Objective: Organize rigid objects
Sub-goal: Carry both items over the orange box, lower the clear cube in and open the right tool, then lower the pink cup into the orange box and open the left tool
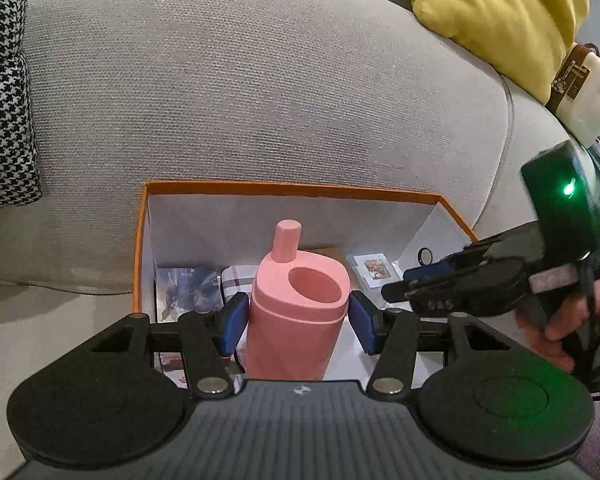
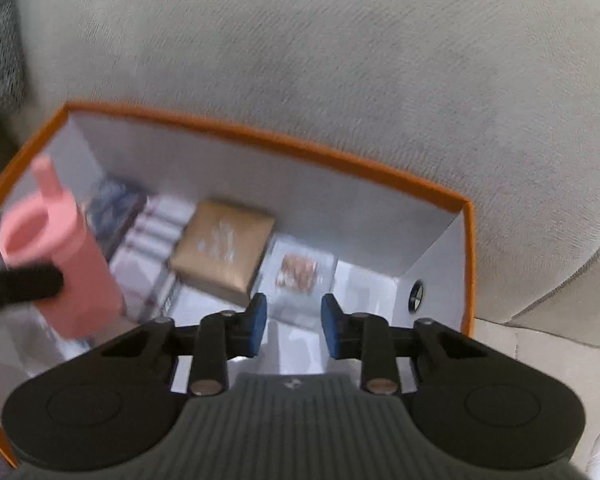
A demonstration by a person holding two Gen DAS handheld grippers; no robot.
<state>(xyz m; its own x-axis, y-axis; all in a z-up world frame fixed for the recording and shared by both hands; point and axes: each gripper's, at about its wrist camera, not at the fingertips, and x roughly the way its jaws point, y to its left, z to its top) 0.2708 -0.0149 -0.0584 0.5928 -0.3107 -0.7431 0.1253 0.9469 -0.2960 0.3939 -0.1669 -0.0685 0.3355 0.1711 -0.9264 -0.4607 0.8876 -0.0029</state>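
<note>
Pink plastic throughout: we note the bottle [image 1: 298, 312] is a matte, rounded-oval body with a sloped shoulder, a round recessed opening on top and a short capped spout at the back edge. Its long axis stands near upright, spout end up, base down inside the orange-rimmed box [image 1: 292, 190].

We see the left gripper [image 1: 298, 322] holding it just above the box floor, blue pads [image 1: 236, 322] at either flank of the body; the right pad seems to leave a thin gap, so we cannot tell whether the grip is firm.

Beside the bottle in the box lie flat items: a plaid packet [image 2: 152, 248], a brown packet [image 2: 224, 250], a clear case [image 2: 300, 276].

Right gripper [image 2: 294, 326] hovers over the box's right half, jaws partly apart with nothing between them; that view is blurred.
</note>
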